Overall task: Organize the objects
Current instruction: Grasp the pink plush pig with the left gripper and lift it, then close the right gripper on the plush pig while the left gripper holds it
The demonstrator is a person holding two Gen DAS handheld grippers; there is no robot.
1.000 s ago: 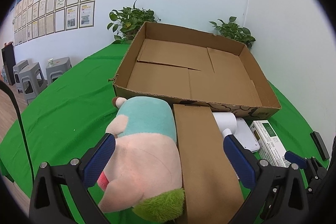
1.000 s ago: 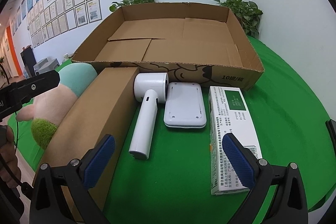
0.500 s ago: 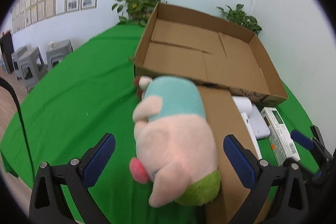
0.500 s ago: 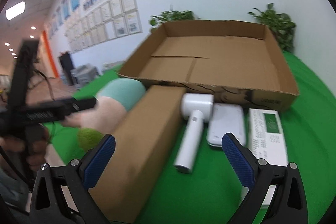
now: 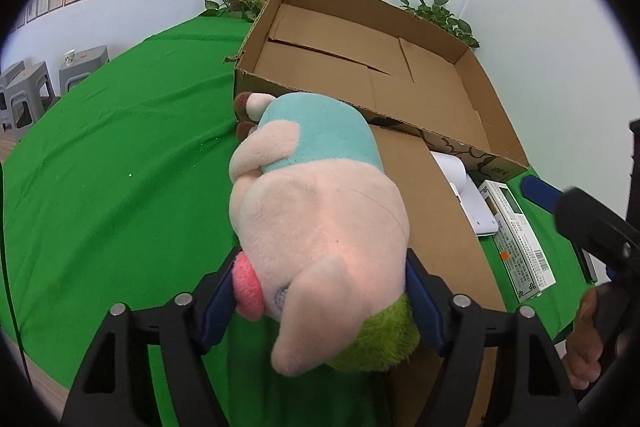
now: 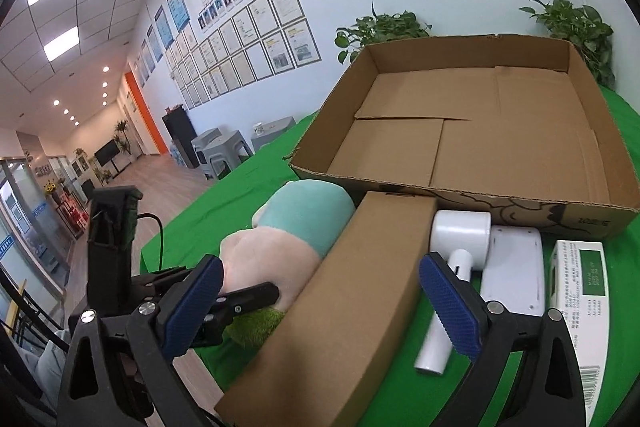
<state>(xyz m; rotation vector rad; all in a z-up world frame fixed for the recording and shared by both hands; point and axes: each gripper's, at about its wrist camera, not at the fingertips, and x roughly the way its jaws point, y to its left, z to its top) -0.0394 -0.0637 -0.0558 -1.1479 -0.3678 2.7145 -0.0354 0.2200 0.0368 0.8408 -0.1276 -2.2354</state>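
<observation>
Presently on the green-covered desk [image 5: 120,155]: one plush pig toy [image 5: 320,227], pink head, teal body, green tuft at its near end, lying on its side against the long closed cardboard box [image 6: 340,299] and held at the head by the left gripper [image 5: 320,297], whose blue pads [image 5: 218,301] press in on both sides of the plush. Item two, the long closed cardboard box, lies lengthwise with its far end touching the front wall of the large open cardboard tray box [image 6: 460,187]; the right gripper [image 6: 320,303] hovers over its near end with blue pads [image 6: 448,307] spread wide, clasping nothing. Item three, the large open tray box, sits at the far side of the desk, flaps folded flat on its floor. Item four, a white handheld device [image 6: 452,267] with a round head and straight handle, lies just right of the long box, head close to the tray box wall. Item five, a flat white rounded case [image 6: 514,271], lies beside that device. Item six, a white and green printed carton [image 6: 580,279] with a barcode, lies rightmost. Background: two potted plants [image 6: 380,27] behind the tray box, framed certificates [image 6: 256,43] and portrait photos on the white wall, grey stools [image 5: 28,95] off the desk's left edge.
</observation>
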